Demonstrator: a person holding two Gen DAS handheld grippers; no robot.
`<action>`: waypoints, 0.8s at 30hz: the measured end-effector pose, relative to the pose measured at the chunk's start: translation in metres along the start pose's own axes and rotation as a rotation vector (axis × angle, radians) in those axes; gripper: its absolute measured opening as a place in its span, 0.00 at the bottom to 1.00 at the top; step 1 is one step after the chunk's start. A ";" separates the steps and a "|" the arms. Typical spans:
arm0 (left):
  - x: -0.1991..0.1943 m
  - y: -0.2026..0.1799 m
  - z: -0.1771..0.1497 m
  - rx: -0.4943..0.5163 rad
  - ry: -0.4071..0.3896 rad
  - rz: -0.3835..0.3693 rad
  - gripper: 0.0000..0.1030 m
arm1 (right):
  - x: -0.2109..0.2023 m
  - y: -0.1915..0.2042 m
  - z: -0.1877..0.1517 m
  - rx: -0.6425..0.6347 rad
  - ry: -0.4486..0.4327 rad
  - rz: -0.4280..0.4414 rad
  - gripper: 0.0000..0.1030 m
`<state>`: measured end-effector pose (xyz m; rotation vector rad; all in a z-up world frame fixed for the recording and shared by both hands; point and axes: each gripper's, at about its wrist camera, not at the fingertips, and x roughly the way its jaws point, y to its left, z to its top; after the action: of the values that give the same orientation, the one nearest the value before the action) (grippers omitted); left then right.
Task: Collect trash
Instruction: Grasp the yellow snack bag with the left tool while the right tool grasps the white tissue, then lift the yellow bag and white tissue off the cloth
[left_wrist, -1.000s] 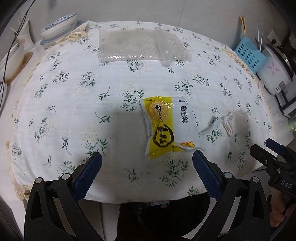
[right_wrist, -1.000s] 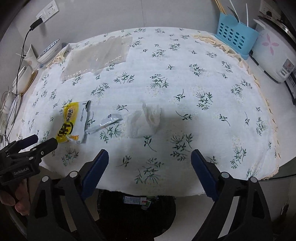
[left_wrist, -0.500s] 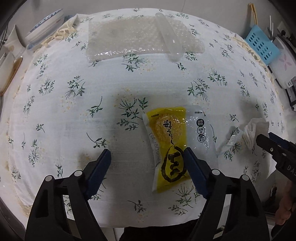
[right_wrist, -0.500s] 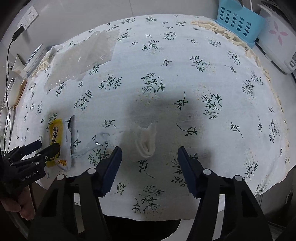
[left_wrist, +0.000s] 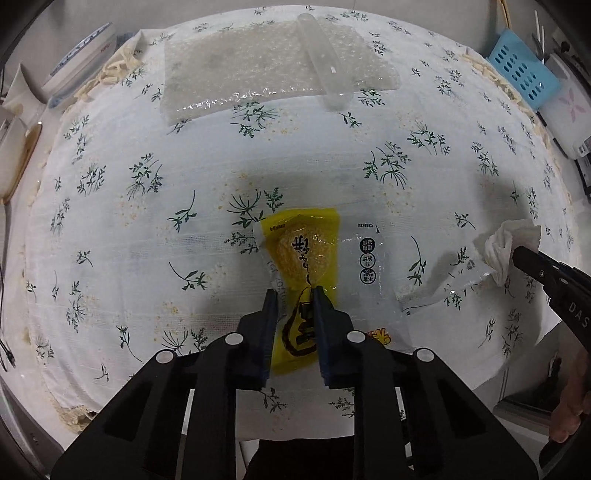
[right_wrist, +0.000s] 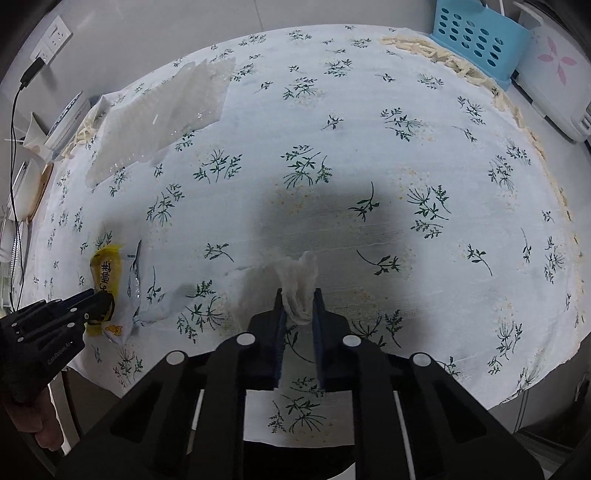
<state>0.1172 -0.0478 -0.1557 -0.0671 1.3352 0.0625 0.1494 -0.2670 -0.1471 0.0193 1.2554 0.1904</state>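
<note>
We read "DAS" in pale letters on the right claw (left_wrist: 521, 254), cut off by the frame edge. The yellow wrapper (left_wrist: 303, 258) carries large dark East Asian characters and three round printed stamps beside them, too small for us to make out.

Left gripper (left_wrist: 294, 292) closing its blue pads on a yellow snack wrapper (left_wrist: 306, 280), flowery white tablecloth (left_wrist: 122, 229) underneath, right gripper (left_wrist: 517, 254) touching a crumpled white tissue (left_wrist: 508, 243), bubble wrap sheet (left_wrist: 266, 66) far back, blue basket (left_wrist: 522, 72) in the corner
</note>
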 end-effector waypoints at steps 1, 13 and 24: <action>-0.001 0.001 0.000 -0.001 -0.003 -0.005 0.14 | -0.001 0.000 0.000 0.003 -0.004 0.004 0.09; -0.017 0.012 -0.011 -0.028 -0.032 -0.070 0.12 | -0.020 -0.003 -0.002 0.005 -0.047 -0.002 0.08; -0.039 0.017 -0.027 -0.047 -0.058 -0.095 0.12 | -0.047 0.005 -0.008 -0.021 -0.105 0.002 0.08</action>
<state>0.0811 -0.0334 -0.1244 -0.1667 1.2714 0.0152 0.1272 -0.2701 -0.1050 0.0119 1.1488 0.2019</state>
